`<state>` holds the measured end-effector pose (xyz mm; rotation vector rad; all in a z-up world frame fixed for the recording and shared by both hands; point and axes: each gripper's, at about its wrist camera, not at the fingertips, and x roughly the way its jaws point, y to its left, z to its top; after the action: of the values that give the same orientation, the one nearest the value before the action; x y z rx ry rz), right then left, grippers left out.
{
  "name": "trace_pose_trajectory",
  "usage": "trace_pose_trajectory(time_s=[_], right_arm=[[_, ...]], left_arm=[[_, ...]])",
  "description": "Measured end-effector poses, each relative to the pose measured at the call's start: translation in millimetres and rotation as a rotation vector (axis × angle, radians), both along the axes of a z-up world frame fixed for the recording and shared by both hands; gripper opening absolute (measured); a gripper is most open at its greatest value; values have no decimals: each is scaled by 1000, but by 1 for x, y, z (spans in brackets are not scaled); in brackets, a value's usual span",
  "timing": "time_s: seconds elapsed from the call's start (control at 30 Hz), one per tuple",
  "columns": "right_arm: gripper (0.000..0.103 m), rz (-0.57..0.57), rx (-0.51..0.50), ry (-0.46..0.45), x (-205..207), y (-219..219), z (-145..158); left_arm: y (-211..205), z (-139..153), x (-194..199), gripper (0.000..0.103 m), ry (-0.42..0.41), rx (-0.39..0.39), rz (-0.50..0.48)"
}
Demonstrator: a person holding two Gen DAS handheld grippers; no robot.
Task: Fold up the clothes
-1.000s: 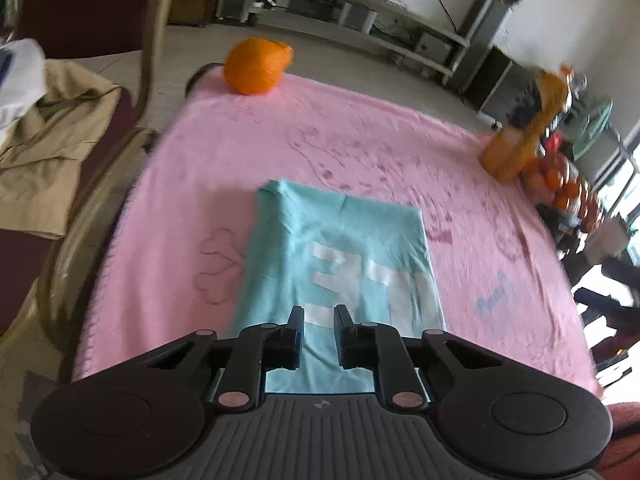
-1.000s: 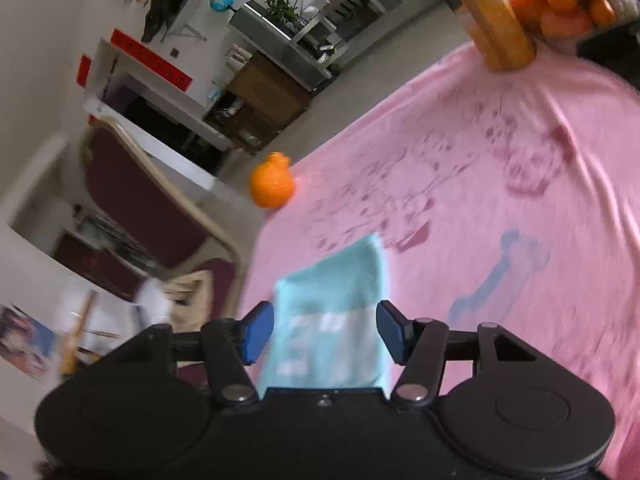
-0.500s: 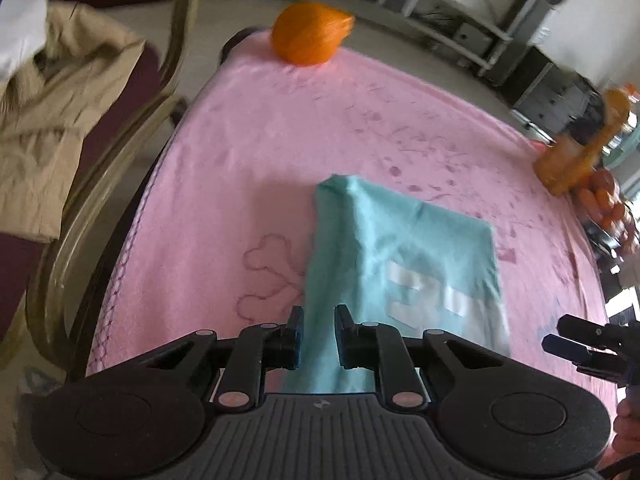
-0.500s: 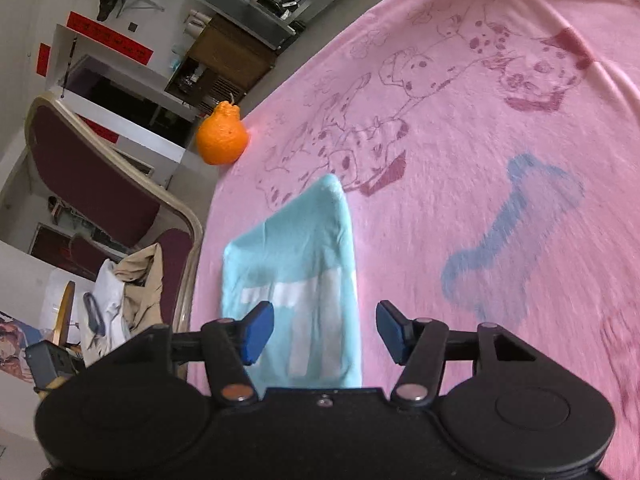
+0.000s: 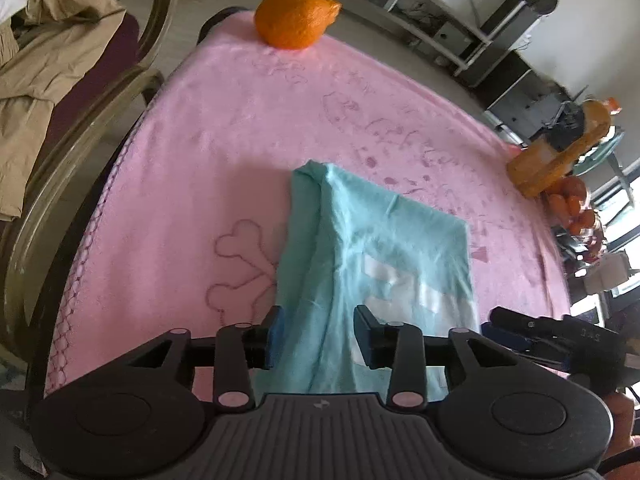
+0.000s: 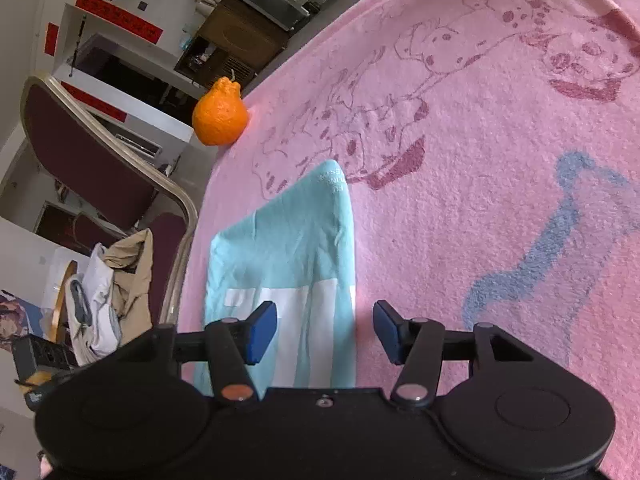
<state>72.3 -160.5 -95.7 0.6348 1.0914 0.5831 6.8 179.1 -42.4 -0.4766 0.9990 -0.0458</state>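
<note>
A folded light-blue shirt (image 5: 372, 264) with white blocks printed on it lay on the pink blanket (image 5: 224, 128) that covered the table. The left gripper (image 5: 318, 336) hovered over the near end of the shirt, its jaws standing apart with nothing between the blue pads except the cloth seen below them; the shirt's left edge ran just inside the left pad (image 5: 276, 330) and a raised crease ran up the cloth away from the tool. In the right wrist view the right gripper (image 6: 324, 332) stood wide, straddling the shirt's right edge (image 6: 352, 280): the left pad (image 6: 262, 332) lay over the white print, the right pad (image 6: 386, 330) over bare blanket. Whether either tool touched the cloth could not be told. The right gripper's fingers also showed at the shirt's right side in the left view (image 5: 532, 328). An orange fruit (image 5: 296, 16) sat at the far corner of the blanket, well apart from the shirt. A chair (image 6: 96, 160) with beige clothing (image 5: 44, 52) draped on it stood beside the table
</note>
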Motion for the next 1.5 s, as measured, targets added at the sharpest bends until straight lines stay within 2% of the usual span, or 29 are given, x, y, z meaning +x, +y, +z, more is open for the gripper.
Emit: trace_pose_trajectory(time_s=[0.13, 0.27, 0.53, 0.63, 0.83, 0.9, 1.03, 1.1, 1.13, 1.2, 1.23, 1.3, 1.37, 1.43, 1.5], right_arm=[[53, -7, 8, 0, 1, 1, -1], [53, -10, 11, -1, 1, 1, -2], [52, 0, 62, 15, 4, -5, -7], [44, 13, 81, 25, 7, -2, -11], [41, -55, 126, 15, 14, -3, -18], [41, -58, 107, -2, 12, 1, -17], [40, -63, 66, -38, 9, 8, -13], [38, -65, 45, -56, 7, 11, -11], [32, -67, 35, -65, 6, 13, -10], [11, -69, 14, -82, 4, 17, -8], [5, -70, 3, -91, 3, 19, -7], [5, -72, -17, -109, 2, 22, -6], [5, -75, -38, -127, 0, 26, -4], [5, -78, -66, -195, -17, 24, 20], [5, -82, -83, -262, -37, 19, 46]], left_arm=[[5, -3, 3, 38, 25, 38, 40], [10, -16, 11, 38, 55, -13, 34], [9, -19, 18, 38, 42, -78, -2], [8, -21, 27, 38, 39, -55, 7], [1, -22, 46, 38, 17, -57, 1], [0, -23, 51, 38, 7, -65, 0], [0, -28, 56, 33, -24, -107, 13], [-3, -29, 56, 22, -35, -105, 17], [-6, -28, 55, 16, -44, -88, 14], [-14, -24, 51, 12, -53, -40, 14], [-18, -22, 50, 11, -58, -16, 15], [-36, -10, 41, 10, -96, 82, -3], [-59, 13, 23, 9, -177, 194, -35], [-81, 39, 1, 9, -270, 290, -60], [-100, 65, -26, 9, -379, 325, -60]])
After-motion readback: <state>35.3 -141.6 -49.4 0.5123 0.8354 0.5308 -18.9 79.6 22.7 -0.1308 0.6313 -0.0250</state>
